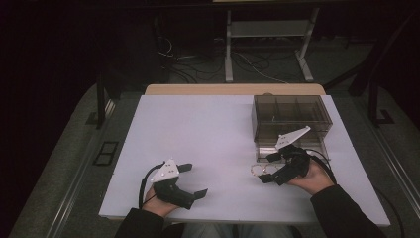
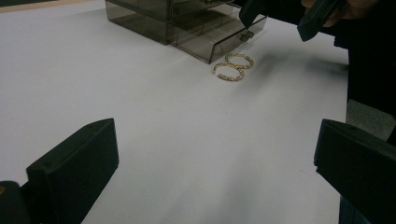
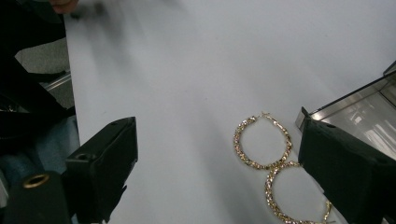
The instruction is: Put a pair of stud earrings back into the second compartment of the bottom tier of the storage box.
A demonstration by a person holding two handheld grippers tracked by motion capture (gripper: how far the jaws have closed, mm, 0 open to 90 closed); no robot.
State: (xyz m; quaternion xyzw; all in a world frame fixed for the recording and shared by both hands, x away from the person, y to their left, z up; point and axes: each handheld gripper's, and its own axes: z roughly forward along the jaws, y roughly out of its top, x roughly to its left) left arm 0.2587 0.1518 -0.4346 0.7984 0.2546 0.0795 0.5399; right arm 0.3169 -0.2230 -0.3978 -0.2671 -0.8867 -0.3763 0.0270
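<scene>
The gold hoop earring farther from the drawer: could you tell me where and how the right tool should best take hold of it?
Probably by its thin rim on the open-table side, from above: the hoop lies flat, touching the second hoop beside the clear drawer. The right tool hovers open over them.

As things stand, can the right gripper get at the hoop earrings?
Probably yes. The right gripper hangs open just above the earrings, which lie flat on the table beside the open drawer. Nothing covers them, though the drawer front sits close on one side.
</scene>
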